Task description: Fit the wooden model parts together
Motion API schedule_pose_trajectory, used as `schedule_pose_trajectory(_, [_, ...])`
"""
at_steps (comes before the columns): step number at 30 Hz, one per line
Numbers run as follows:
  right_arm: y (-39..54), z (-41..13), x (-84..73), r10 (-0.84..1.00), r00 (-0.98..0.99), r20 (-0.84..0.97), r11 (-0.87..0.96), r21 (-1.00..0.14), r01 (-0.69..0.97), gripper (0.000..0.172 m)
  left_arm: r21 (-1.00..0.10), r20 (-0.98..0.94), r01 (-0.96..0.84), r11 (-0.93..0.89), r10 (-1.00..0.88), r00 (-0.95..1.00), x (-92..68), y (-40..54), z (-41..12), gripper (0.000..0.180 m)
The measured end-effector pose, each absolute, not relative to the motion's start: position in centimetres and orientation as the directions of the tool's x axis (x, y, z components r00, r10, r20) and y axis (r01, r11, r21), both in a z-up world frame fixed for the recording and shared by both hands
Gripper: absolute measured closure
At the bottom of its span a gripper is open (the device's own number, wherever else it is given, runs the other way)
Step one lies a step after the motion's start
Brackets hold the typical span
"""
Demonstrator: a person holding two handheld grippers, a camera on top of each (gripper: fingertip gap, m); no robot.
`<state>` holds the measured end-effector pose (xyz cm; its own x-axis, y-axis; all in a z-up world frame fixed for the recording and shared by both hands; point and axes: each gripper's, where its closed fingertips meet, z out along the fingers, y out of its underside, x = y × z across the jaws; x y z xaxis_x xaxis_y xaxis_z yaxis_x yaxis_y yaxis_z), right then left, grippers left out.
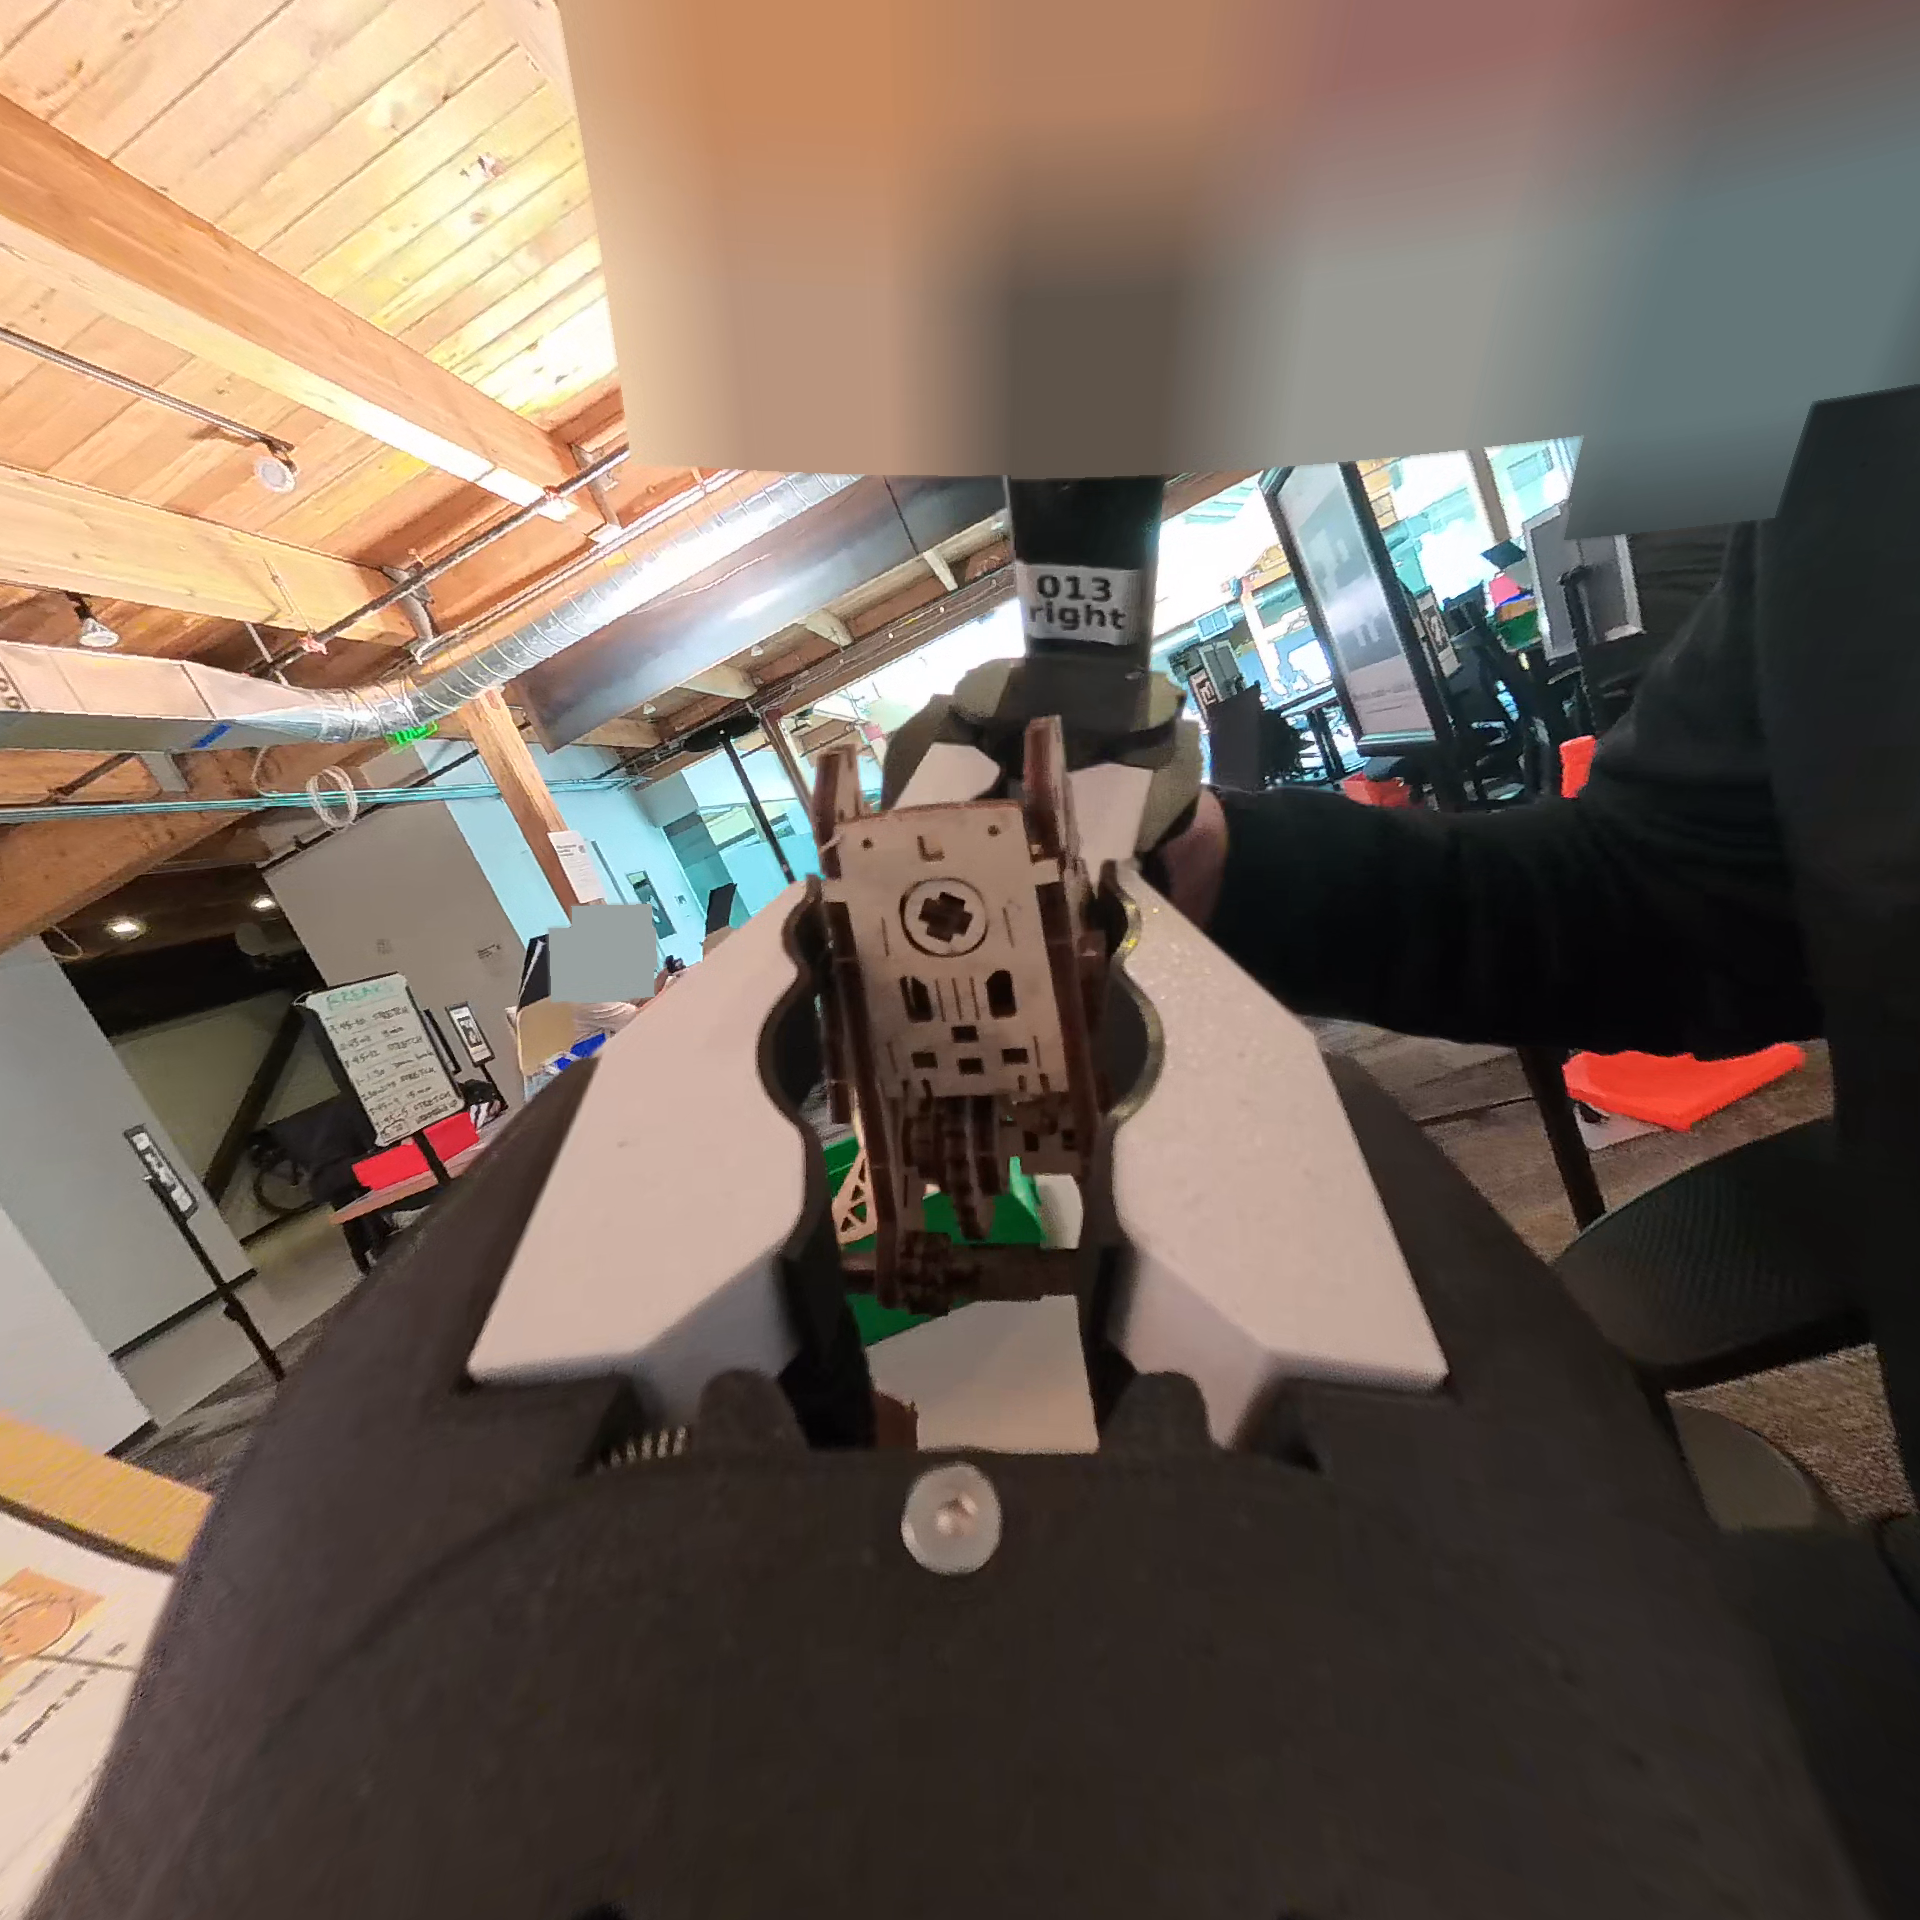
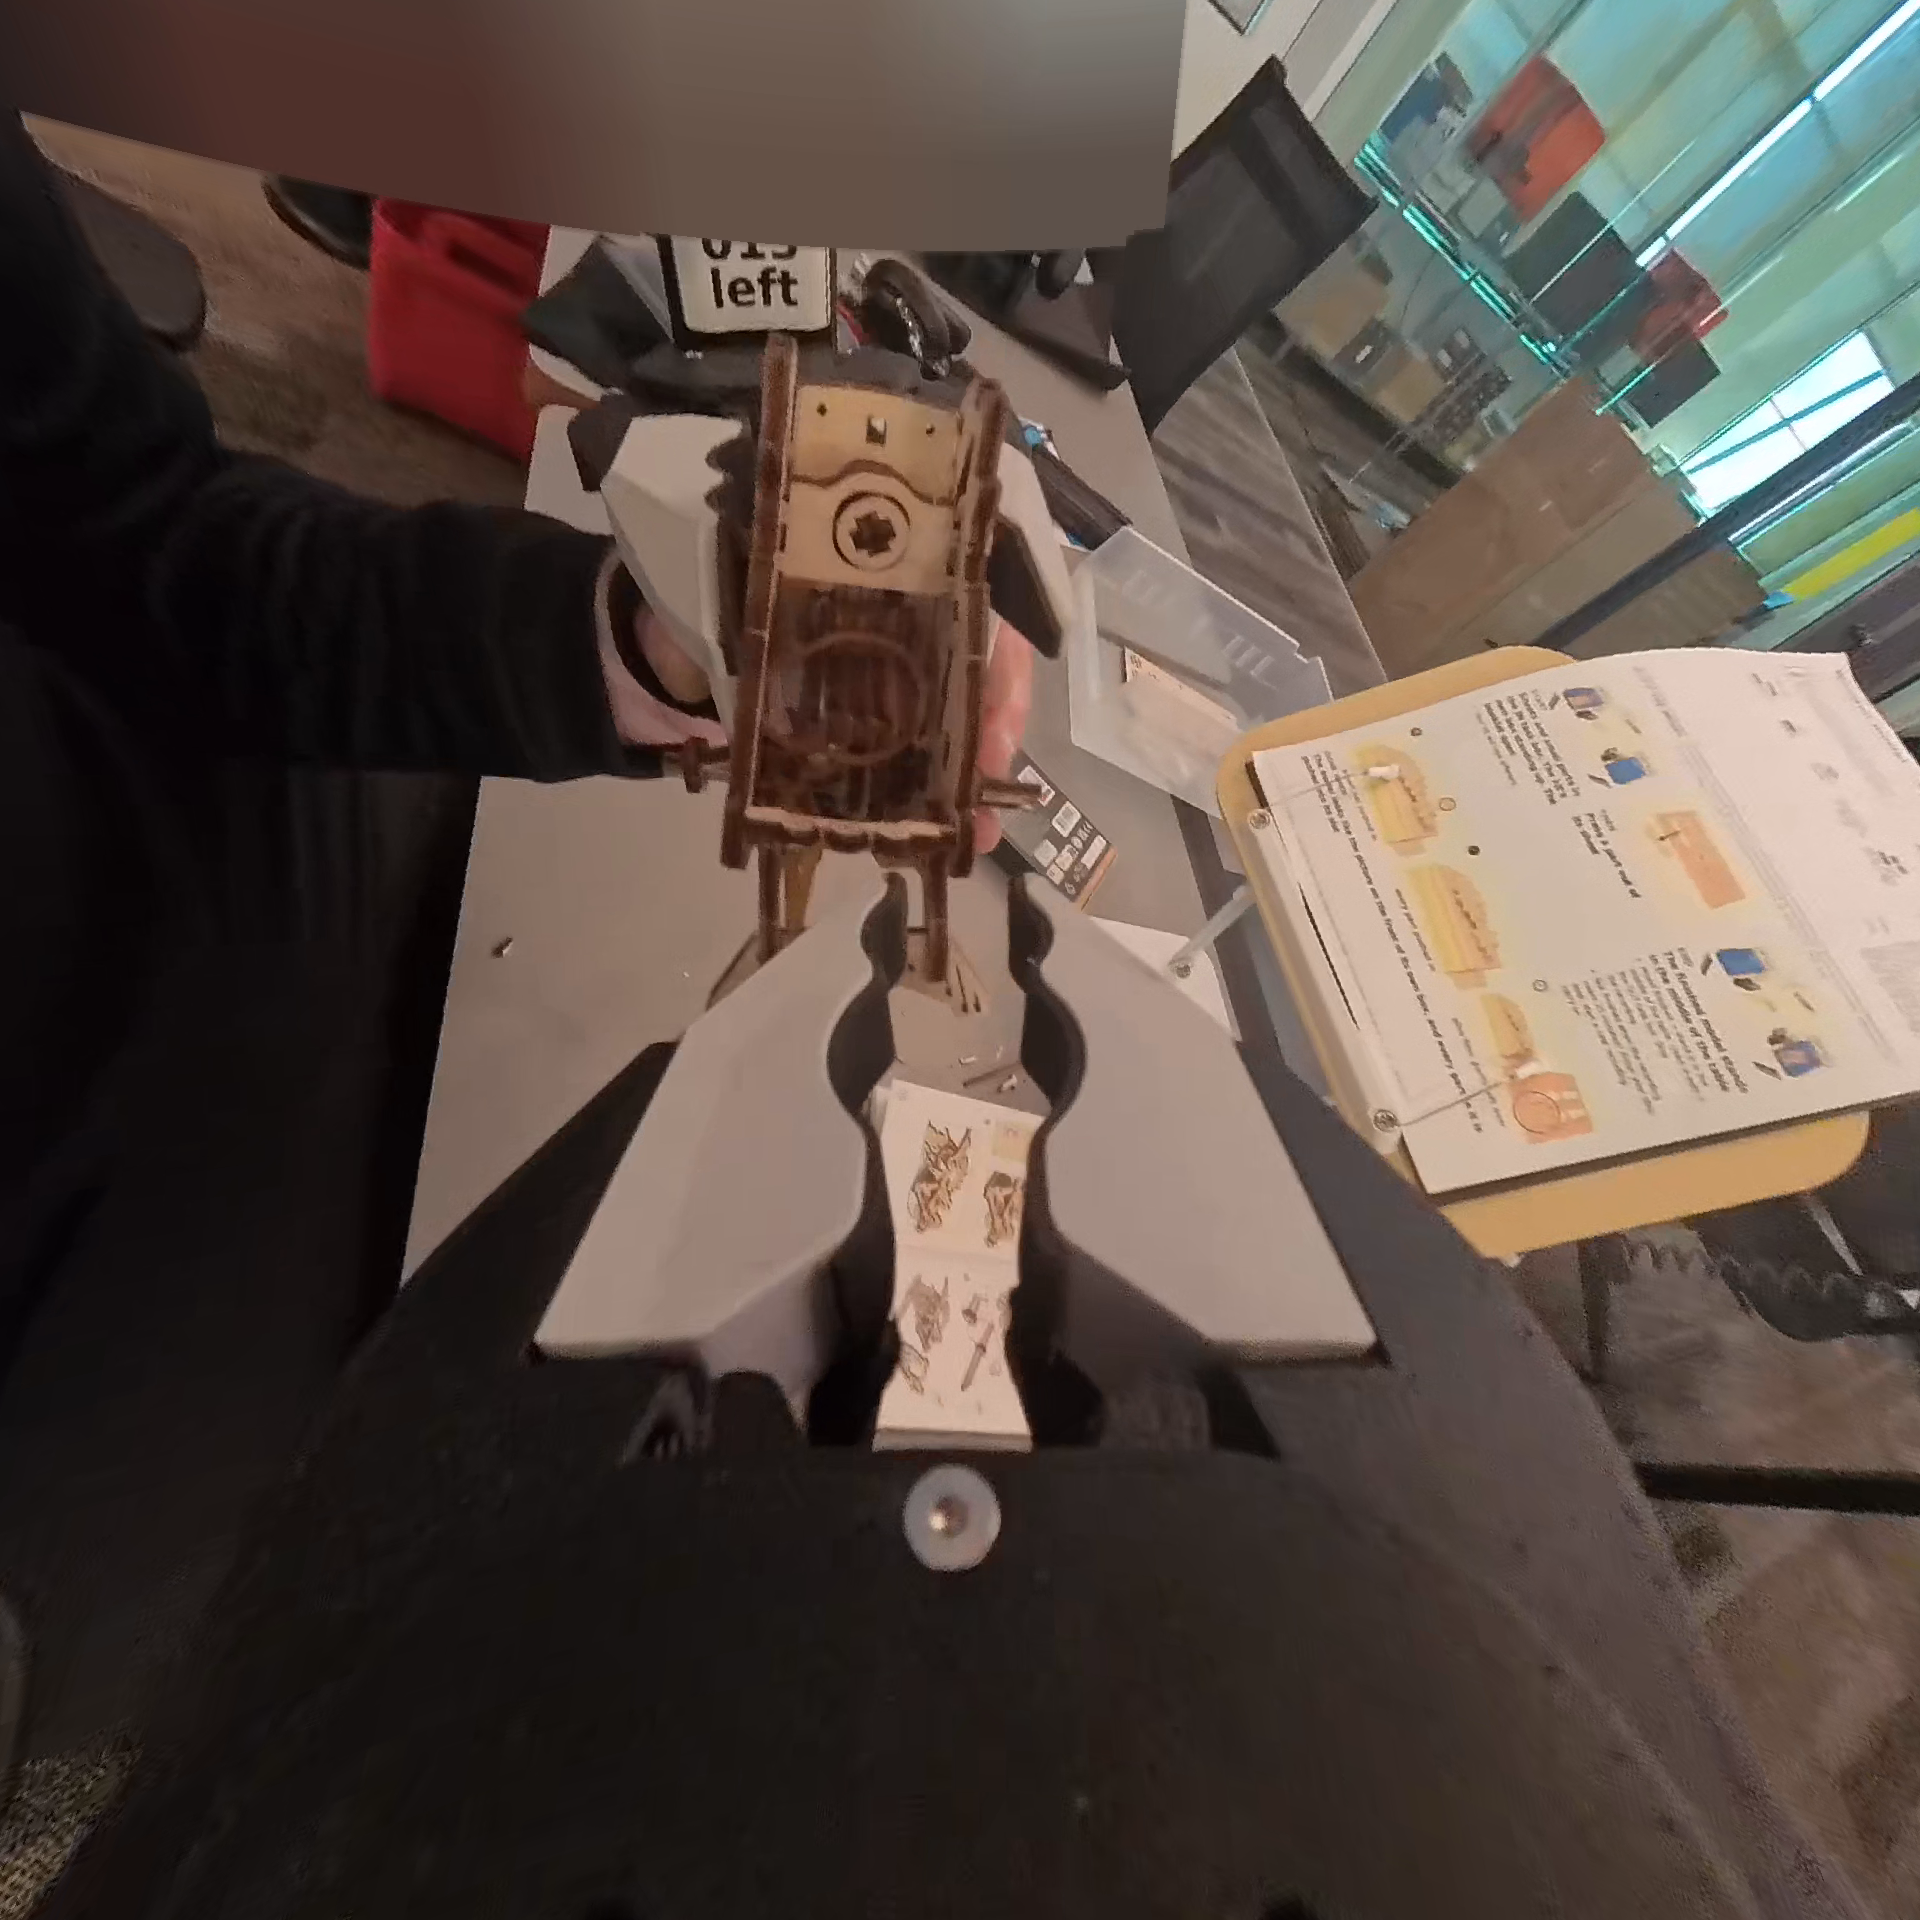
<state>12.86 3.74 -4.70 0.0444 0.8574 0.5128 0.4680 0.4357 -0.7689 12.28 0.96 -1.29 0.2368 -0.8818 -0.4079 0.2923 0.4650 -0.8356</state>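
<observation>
— Two grippers, one model? Who has it?

— The left gripper [image 1: 961,894]. Its fingers are spread wide, and the wooden model [image 1: 956,997] is clamped between them, one finger flat on each side wall. That hold keeps the body steady in the air, above the tabletop [image 2: 582,987], with its legs pointing toward the other tool.

— And the right gripper [image 2: 948,904]?

— Its fingers are drawn in to a narrow gap, with one leg [image 2: 930,935] of the model standing between the tips. There is a gap between the leg and the right-hand finger, so I judge that it brackets the leg and doesn't pinch it.

— Why there?

— Probably to seat or straighten that leg against the braced body.
</observation>
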Motion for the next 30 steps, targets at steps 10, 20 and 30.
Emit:
schedule_pose_trajectory(10, [3.4, -4.3, 12.6, 0.843, 0.129, 0.523, 0.444, -0.81, 0.382, 0.167, -0.826, -0.396, 0.332, 0.456, -0.888, 0.235, 12.4, 0.4, -0.9, 0.132])
schedule_pose_trajectory(20, [3.4, -4.2, 12.4, 0.847, 0.166, 0.505, 0.413, -0.822, 0.392, 0.168, -0.824, -0.398, 0.324, 0.464, -0.882, 0.252, 12.3, 0.4, -0.9, 0.132])
schedule_pose_trajectory(30, [2.5, -4.2, 13.7, 0.87, 0.1, 0.483, 0.414, -0.825, 0.385, 0.14, -0.816, -0.395, 0.351, 0.458, -0.887, 0.24, 11.9, 0.1, -0.6, 0.133])
